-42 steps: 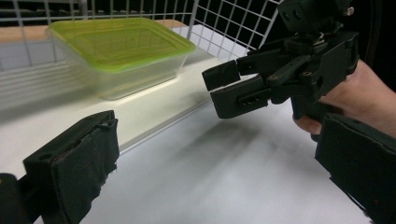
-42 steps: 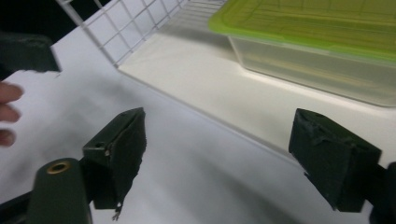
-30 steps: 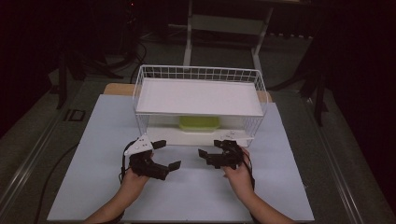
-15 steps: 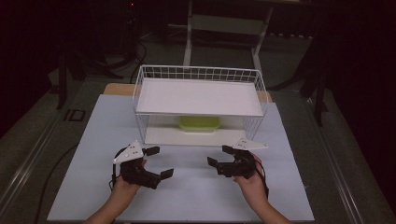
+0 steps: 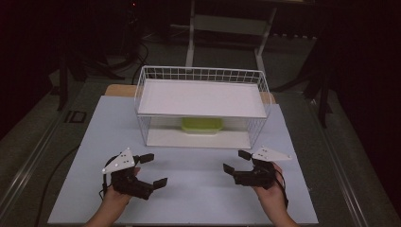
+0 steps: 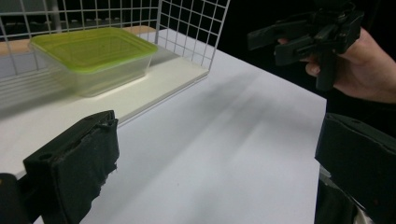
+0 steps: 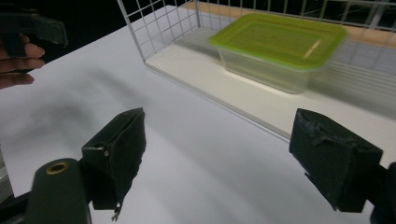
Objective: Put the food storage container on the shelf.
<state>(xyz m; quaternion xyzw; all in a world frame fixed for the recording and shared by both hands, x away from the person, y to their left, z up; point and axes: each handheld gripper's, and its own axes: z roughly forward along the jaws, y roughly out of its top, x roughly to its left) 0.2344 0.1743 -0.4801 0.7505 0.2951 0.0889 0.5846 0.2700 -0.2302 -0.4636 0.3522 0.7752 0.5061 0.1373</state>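
Left gripper (image 5: pixel 153 170): hovering over the table (image 5: pixel 198 189), jaws spread, gripping nothing.
Right gripper (image 5: pixel 235 161): likewise, jaws spread.
Green-lidded container (image 5: pixel 202 125): sitting on the wire rack's (image 5: pixel 198 75) lower shelf, well apart from both.

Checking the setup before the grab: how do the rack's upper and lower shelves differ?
The upper shelf is bare; the lower shelf carries a green-lidded container. The upper shelf has a raised wire rim; the lower shelf's front is open toward both tools. Both are white, flat boards.
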